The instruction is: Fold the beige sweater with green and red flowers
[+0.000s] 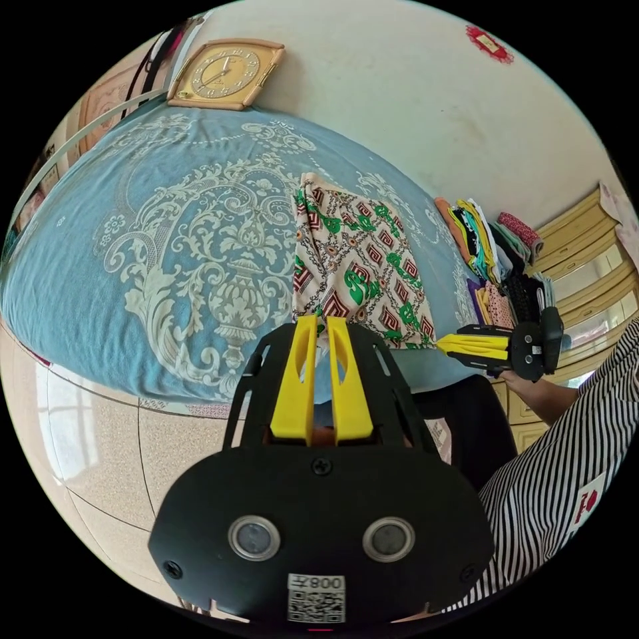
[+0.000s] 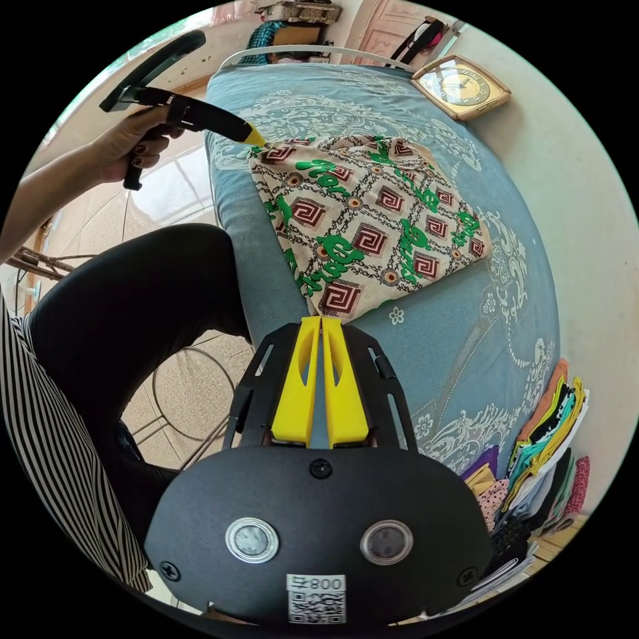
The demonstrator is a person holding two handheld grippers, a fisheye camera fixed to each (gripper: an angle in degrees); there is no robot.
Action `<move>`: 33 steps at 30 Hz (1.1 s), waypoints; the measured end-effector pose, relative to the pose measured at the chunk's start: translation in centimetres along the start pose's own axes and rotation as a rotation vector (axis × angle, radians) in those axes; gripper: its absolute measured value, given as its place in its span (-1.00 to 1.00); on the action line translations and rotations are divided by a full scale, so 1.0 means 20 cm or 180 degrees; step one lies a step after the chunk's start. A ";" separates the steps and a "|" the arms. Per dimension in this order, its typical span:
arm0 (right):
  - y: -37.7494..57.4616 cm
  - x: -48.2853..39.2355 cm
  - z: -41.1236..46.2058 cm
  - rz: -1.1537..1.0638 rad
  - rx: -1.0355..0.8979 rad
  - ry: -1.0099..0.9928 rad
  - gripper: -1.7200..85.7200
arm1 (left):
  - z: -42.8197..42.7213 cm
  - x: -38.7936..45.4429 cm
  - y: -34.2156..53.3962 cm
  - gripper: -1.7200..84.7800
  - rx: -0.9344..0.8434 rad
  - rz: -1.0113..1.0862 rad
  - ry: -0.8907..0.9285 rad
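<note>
Both claws pressed together beside the folded sweater at the bed's near edge.

The left claw (image 1: 321,326) has its yellow jaws pressed together, empty, at the sweater's near corner; whether it touches the cloth cannot be told. The right claw (image 2: 321,327) is likewise pressed together and empty, just short of the sweater's other near corner. The beige sweater (image 2: 369,223) lies folded flat by the near edge of the bed (image 1: 100,266), one corner hanging slightly over it. Beyond it the blue bedspread runs bare to the wall, where a clock (image 1: 225,72) leans. A stack of folded clothes (image 2: 546,439) sits at the bed's end against the wall, well apart from the sweater. A code sticker on each claw body is left unread.
</note>
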State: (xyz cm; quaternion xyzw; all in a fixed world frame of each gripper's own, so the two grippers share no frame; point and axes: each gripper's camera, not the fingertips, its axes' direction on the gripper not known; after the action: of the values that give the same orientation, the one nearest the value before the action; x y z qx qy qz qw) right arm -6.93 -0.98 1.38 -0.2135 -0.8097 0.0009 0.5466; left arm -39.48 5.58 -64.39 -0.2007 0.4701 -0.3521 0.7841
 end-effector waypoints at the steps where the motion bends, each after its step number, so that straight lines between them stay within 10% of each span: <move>1: 0.01 0.01 0.00 0.0013 0.0000 -0.0015 -0.97 | 0.01 0.00 0.00 -0.95 -0.0043 -0.0003 -0.0002; 33: 0.27 0.66 -0.25 0.0304 0.0045 -0.0491 -0.96 | 0.25 0.22 0.09 -0.92 -0.0126 -0.0150 -0.0048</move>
State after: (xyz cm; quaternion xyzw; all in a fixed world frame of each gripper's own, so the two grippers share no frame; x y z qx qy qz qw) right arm -4.83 7.25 13.72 -0.2472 -0.8383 0.0491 0.4834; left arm -32.99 3.41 -65.74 -0.2298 0.4661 -0.3596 0.7750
